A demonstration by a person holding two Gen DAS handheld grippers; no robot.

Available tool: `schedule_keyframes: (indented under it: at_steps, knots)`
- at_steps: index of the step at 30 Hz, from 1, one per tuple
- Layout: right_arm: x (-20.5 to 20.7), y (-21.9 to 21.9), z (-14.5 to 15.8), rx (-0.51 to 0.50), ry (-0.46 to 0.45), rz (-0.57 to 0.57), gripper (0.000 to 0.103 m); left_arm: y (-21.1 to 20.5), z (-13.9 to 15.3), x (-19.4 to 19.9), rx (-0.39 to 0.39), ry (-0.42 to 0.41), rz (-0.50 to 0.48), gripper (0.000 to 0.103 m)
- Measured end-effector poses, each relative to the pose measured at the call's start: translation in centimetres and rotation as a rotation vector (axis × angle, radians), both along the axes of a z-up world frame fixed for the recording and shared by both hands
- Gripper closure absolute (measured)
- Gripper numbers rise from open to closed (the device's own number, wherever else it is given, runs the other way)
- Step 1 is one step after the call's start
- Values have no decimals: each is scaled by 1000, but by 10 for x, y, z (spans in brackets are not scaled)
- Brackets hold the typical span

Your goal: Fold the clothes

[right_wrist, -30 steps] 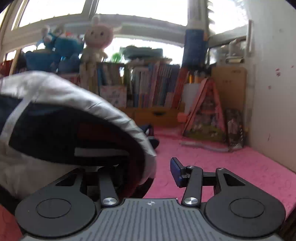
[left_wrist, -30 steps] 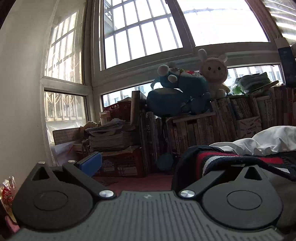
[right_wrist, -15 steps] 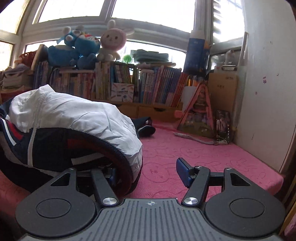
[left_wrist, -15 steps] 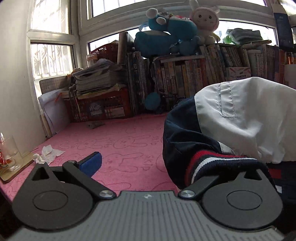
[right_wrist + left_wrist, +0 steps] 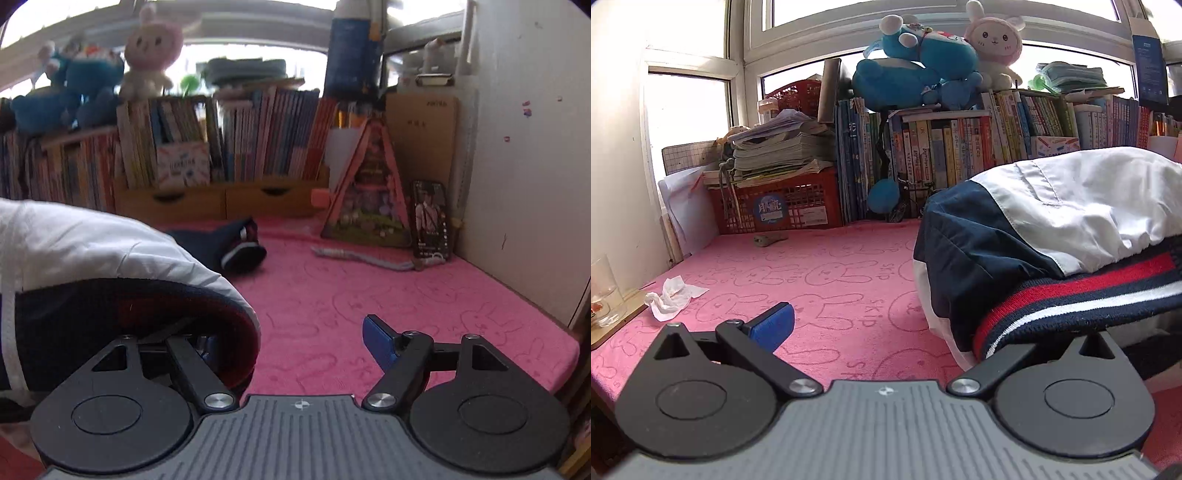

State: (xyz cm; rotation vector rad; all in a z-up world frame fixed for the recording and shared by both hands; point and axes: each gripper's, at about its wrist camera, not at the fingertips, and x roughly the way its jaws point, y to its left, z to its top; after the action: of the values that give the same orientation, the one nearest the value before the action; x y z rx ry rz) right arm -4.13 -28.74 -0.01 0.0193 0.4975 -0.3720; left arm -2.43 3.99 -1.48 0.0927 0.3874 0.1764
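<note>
- Left hand-held gripper (image 5: 886, 325): jaws spread wide. Blue left pad (image 5: 774, 326) is bare, over the pink mat (image 5: 831, 280). Right finger is hidden under the jacket hem, so the hem drapes over that finger rather than being pinched.
- Right hand-held gripper (image 5: 291, 343): jaws spread wide. Blue right pad (image 5: 378, 345) is bare above the mat (image 5: 406, 295). Left finger is covered by the jacket's red-lined edge, with nothing clamped between the pads.
- Jacket (image 5: 1052, 236): white upper panel, navy body, ribbed hem striped red, white and navy. It is bunched in a mound on the mat, right of centre in the left view and at the left (image 5: 92, 258) in the right view.
- Sleeve (image 5: 236, 247), navy with a striped cuff, lies flat on the mat behind the mound, toward the books.
- Crumpled tissue (image 5: 672, 299) sits on the mat at the left edge, near a glass (image 5: 602, 291) on a wooden board.
- Red crate (image 5: 779, 206) carries stacked papers. A row of books (image 5: 960, 162) runs along the back, with blue and pink plush toys (image 5: 923, 74) on top.
- Right view: phone (image 5: 430, 221) leans upright near the wall, beside a triangular stand (image 5: 365, 206).
</note>
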Motion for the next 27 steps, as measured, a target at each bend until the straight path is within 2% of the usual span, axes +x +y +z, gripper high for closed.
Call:
schedule_keyframes:
  at_steps: [2,3,5,9,11,15,18,21,27]
  knots:
    - [-12,6,-19,-69,57,30,28,-1,-3,2,9,6,-5,0]
    - [-20,9,-25,-109,64,40,24,-2,-4,2,12,8,-7,0]
    - [-43,12,-26,-162,30,81,23,-2,-4,3,7,3,-12,0]
    - [-92,23,-4,-169,-138,236,22,1,5,2,-43,-46,-16,0]
    - [-107,35,6,-163,-203,300,17,4,13,1,-80,-78,-19,0]
    - [-109,75,7,-237,-230,410,14,10,32,-1,-119,-141,-29,0]
    - [-108,120,-5,-355,-225,520,14,12,44,-4,-128,-177,-38,0]
    - [-106,160,-20,-492,-244,585,7,11,51,-7,-126,-207,-33,0]
    - [-87,173,-21,-550,-263,480,7,20,55,-13,-157,-231,-7,0]
